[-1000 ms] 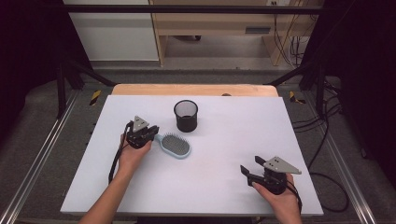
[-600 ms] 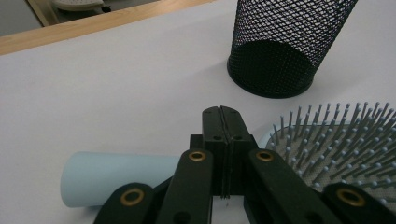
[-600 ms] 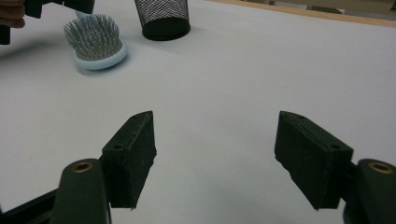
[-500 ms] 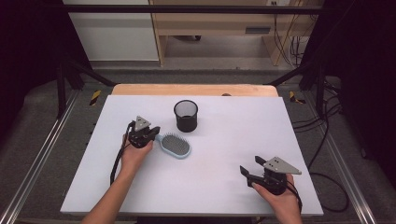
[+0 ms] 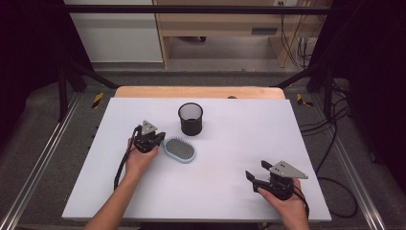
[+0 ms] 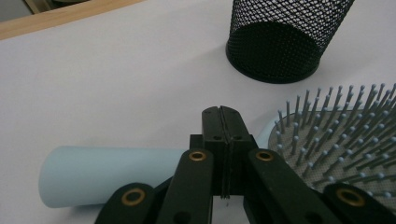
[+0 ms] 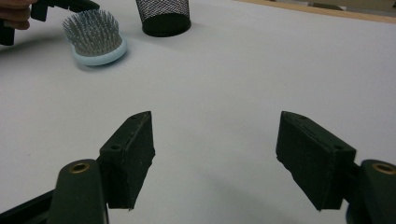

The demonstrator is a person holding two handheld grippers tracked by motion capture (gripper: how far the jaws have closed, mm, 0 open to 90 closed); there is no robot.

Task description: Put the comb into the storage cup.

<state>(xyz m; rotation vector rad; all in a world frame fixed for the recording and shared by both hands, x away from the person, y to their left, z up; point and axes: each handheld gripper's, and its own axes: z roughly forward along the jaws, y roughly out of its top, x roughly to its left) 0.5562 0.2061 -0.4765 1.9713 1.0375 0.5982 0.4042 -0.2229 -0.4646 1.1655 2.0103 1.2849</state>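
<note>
**Operator:** Risk assessment, high view first. Where is the hairbrush (image 5: 179, 149)?

**Technician:** It lies bristles-up on the table (image 5: 239, 143), at about 7 o'clock from the mesh cup (image 5: 190, 119) and near it. The left gripper (image 5: 155, 138) sits at the brush's handle end. The right gripper (image 5: 256, 176) rests well apart, toward 4 o'clock of the brush.

**Operator:** Left gripper view?

**Technician:** The left gripper (image 6: 222, 140) has its jaws pressed fully together, with the pale blue handle (image 6: 112, 172) lying crosswise behind them. The jaws appear shut on nothing; they sit over the neck rather than around it. Judged hazard: a lift from here would leave the brush behind, or the closed tips would shove it toward the cup (image 6: 285, 39).

**Operator:** Cup contents?

**Technician:** None can be made out through the mesh; the interior looks empty.

**Operator:** Right gripper view?

**Technician:** The right gripper (image 7: 215, 144) has its jaws spread wide, holding nothing above bare table. The brush (image 7: 95, 39) and cup (image 7: 163, 16) lie far off at 11 o'clock.
</note>
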